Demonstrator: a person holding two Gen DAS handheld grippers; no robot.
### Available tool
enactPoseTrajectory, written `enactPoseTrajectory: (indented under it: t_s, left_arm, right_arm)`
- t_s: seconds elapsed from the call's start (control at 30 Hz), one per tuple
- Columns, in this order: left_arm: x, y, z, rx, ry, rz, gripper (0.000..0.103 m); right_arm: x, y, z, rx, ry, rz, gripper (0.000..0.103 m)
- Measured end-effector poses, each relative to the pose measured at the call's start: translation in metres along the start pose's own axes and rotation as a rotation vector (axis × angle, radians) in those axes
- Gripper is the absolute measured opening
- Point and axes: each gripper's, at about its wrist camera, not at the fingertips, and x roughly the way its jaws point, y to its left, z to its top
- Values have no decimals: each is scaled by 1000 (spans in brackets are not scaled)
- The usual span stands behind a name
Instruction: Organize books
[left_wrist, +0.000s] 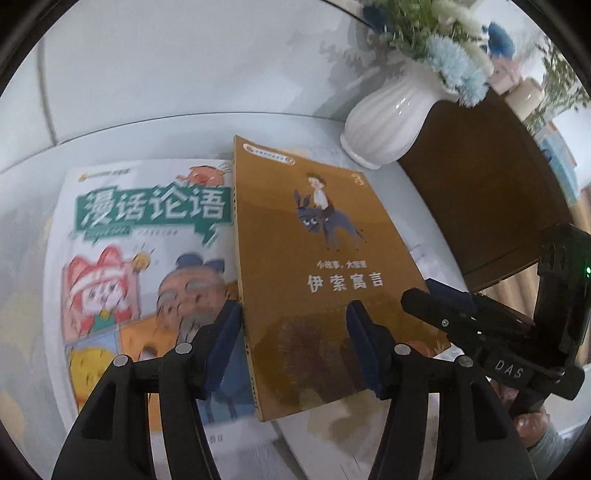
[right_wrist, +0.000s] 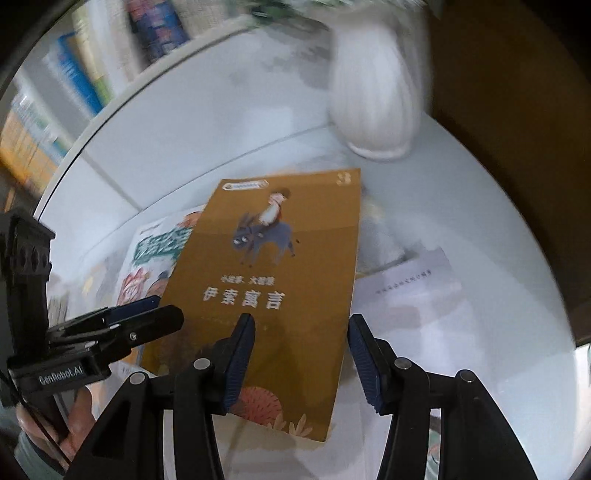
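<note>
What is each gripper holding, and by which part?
Nothing looks clamped. Both left gripper and right gripper stand open over the near end of the brown book, one finger at a side edge, the other over the cover; contact cannot be told.

blurred: vase (right_wrist: 373, 99), shelved books (right_wrist: 74, 74) | part-hidden under brown book (left_wrist: 314, 258): comic book (left_wrist: 147, 258)
</note>
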Motion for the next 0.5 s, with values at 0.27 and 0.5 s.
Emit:
enactPoseTrajectory:
  t_s: [0.27, 0.5]
  left_arm:
    - [-74, 14, -74, -80, -13, 68, 55]
    - [-136, 48, -185, -293, -12, 135, 55]
  right_arm:
    - [-23, 68, -40, -171, 75, 87, 52]
    - [-23, 134, -125, -274, 225, 194, 52]
